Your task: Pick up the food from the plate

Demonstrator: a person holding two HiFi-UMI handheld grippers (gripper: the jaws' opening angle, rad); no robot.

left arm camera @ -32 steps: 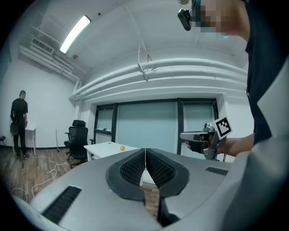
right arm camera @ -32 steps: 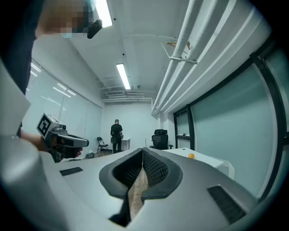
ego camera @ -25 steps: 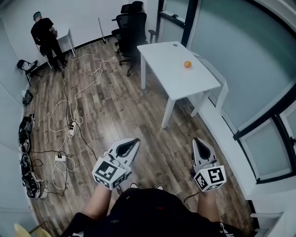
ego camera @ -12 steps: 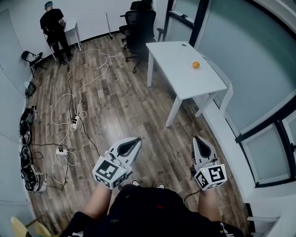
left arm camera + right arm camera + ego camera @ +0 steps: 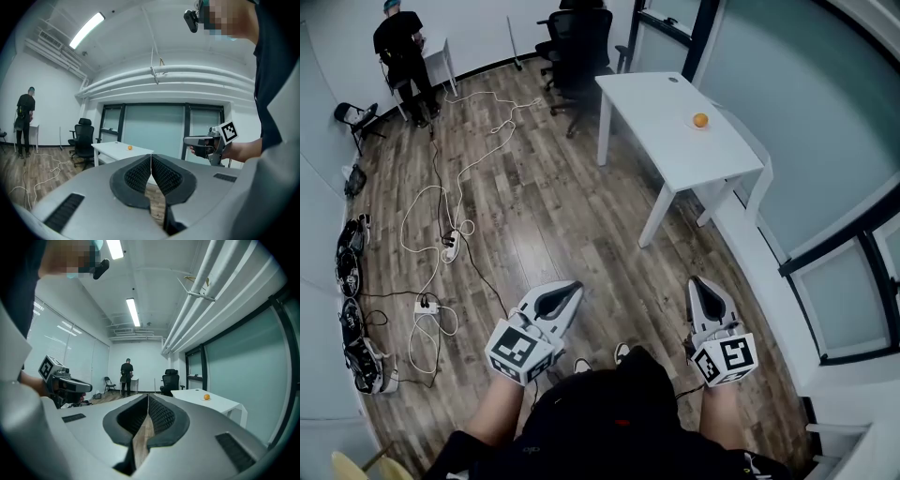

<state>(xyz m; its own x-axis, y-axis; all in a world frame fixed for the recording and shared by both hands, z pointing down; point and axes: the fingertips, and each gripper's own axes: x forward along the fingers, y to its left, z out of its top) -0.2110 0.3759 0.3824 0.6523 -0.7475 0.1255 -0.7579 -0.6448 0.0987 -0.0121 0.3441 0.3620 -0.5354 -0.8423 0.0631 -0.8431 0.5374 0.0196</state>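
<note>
Orange [image 5: 700,120], one, sits on a pale plate [image 5: 691,123] on the single white table [image 5: 661,112], well apart from both grippers. Wood-plank floor [image 5: 544,216]; loose cables [image 5: 441,211]; black office chairs [image 5: 579,42], count unclear; one person [image 5: 397,42] by the far wall. Left gripper [image 5: 576,286] and right gripper [image 5: 697,282]: jaws together, nothing between them.

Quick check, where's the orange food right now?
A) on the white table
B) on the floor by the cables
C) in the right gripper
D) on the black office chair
A: the orange food sits on top of the white table, near its far window-side edge.
</note>
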